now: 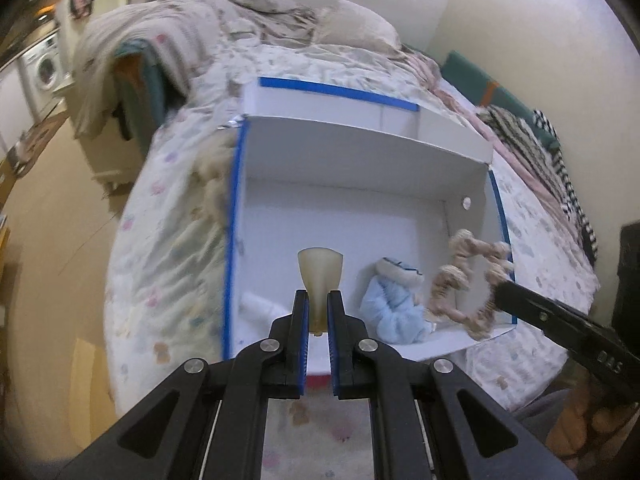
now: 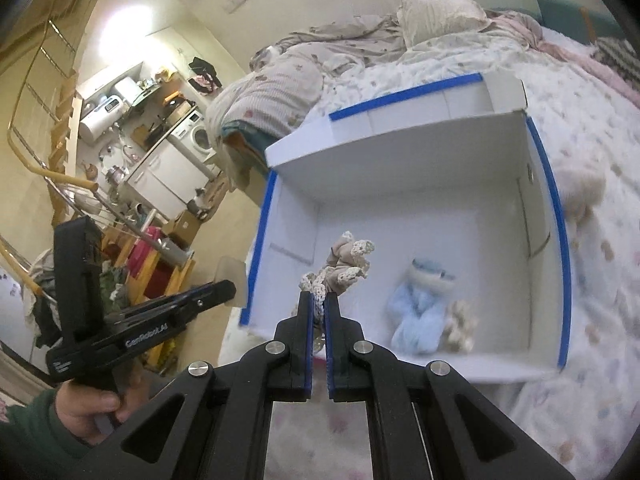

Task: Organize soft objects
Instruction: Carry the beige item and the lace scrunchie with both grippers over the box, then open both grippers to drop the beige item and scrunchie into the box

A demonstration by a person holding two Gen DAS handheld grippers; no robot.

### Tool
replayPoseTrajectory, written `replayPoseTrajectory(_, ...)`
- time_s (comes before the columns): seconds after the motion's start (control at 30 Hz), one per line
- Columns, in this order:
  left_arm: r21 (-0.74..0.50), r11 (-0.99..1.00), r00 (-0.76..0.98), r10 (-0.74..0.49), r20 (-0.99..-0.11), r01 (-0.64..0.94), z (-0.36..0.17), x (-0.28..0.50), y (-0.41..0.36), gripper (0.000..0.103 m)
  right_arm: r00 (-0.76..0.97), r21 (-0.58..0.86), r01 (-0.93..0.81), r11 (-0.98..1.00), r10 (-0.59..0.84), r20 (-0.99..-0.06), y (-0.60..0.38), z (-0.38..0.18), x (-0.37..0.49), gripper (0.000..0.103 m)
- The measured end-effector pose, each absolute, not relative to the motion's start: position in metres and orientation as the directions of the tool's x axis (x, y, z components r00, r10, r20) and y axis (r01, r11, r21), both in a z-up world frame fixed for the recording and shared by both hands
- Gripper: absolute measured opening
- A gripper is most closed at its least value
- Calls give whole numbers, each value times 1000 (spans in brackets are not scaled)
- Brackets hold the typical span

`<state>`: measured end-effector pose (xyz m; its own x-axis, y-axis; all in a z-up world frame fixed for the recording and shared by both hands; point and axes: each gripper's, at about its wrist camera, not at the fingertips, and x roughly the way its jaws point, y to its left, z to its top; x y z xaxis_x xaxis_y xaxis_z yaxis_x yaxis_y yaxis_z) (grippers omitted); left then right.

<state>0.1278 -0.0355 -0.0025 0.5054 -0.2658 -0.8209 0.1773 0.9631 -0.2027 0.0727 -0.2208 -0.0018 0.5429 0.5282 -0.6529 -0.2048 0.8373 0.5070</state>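
A white box with blue-taped rims (image 1: pixel 236 200) (image 2: pixel 560 216) lies open on the bed. My left gripper (image 1: pixel 318 300) is shut on a translucent beige soft piece (image 1: pixel 320 276) held above the box's near side. My right gripper (image 2: pixel 319 304) is shut on a beige and cream crocheted scrunchie (image 2: pixel 348 260), held over the box; it also shows in the left wrist view (image 1: pixel 464 280). A light blue fluffy item (image 1: pixel 394 304) (image 2: pixel 420 304) lies on the box floor, with a small cream item (image 2: pixel 460 324) beside it. A white roll (image 1: pixel 260 304) lies in the box's near left corner.
The bed has a pastel-patterned quilt (image 1: pixel 168 216) with piled bedding and a pillow (image 2: pixel 436 12) at the far end. A fluffy cream item (image 2: pixel 580 188) lies on the quilt beside the box. A kitchen area with a washing machine (image 2: pixel 200 136) is beyond the bed.
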Motion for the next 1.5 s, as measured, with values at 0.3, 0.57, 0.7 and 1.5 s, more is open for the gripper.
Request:
replayPoseTrajectory(0.3, -208, 957, 404, -275, -872, 202, -61, 162, -67, 8, 488, 539, -84, 838, 506, -711, -234, -67, 116, 7)
replayPoseTrajectory(0.57, -139, 967, 410, -218, -885, 214, -72, 169, -79, 8, 443, 524, -54, 850, 490, -751, -226, -88, 135, 7)
replayPoseTrajectory(0.7, -118, 975, 418, -189, -889, 189, -75, 170, -77, 8, 418, 522, -48, 852, 492, -764, -219, -95, 140, 7)
replayPoseTrajectory(1.5, -58, 984, 462, -131, -877, 168, -65, 163, -67, 58, 418, 379, -1, 925, 345, -840, -204, -103, 147, 67)
